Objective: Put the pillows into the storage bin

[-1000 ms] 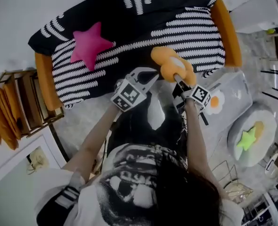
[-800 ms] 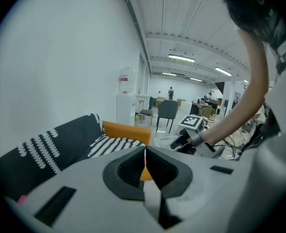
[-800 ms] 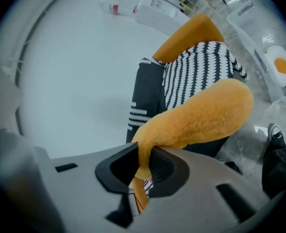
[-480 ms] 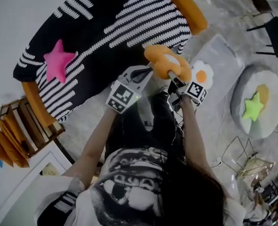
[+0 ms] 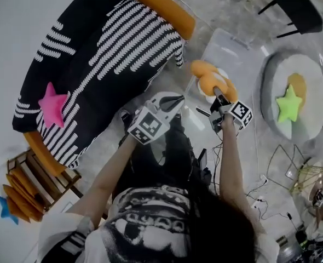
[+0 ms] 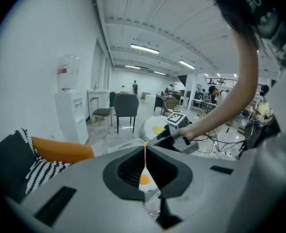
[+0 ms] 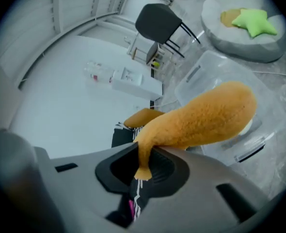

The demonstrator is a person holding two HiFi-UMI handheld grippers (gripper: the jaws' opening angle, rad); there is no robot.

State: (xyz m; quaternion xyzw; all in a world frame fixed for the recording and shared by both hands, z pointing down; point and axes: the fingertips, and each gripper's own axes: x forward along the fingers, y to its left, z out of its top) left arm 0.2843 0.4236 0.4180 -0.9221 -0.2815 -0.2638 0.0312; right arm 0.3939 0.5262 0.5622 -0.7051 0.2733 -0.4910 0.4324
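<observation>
My right gripper is shut on a corner of an orange plush pillow, which hangs over the clear plastic storage bin on the floor. In the right gripper view the orange pillow sticks out from the right gripper above the bin. A fried-egg pillow lies in the bin, mostly hidden under the orange one. My left gripper is shut and empty, just left of the bin. A pink star pillow lies on the striped sofa.
A round grey pouf right of the bin carries a green star pillow and a yellow one. A black chair stands beyond. A wooden rack with orange cushions is at lower left. Cables and a wire basket are on the floor.
Both grippers swung away from the sofa toward the bin. The orange pillow went along in the right gripper and now hangs over the bin. The left gripper stayed shut and empty.
</observation>
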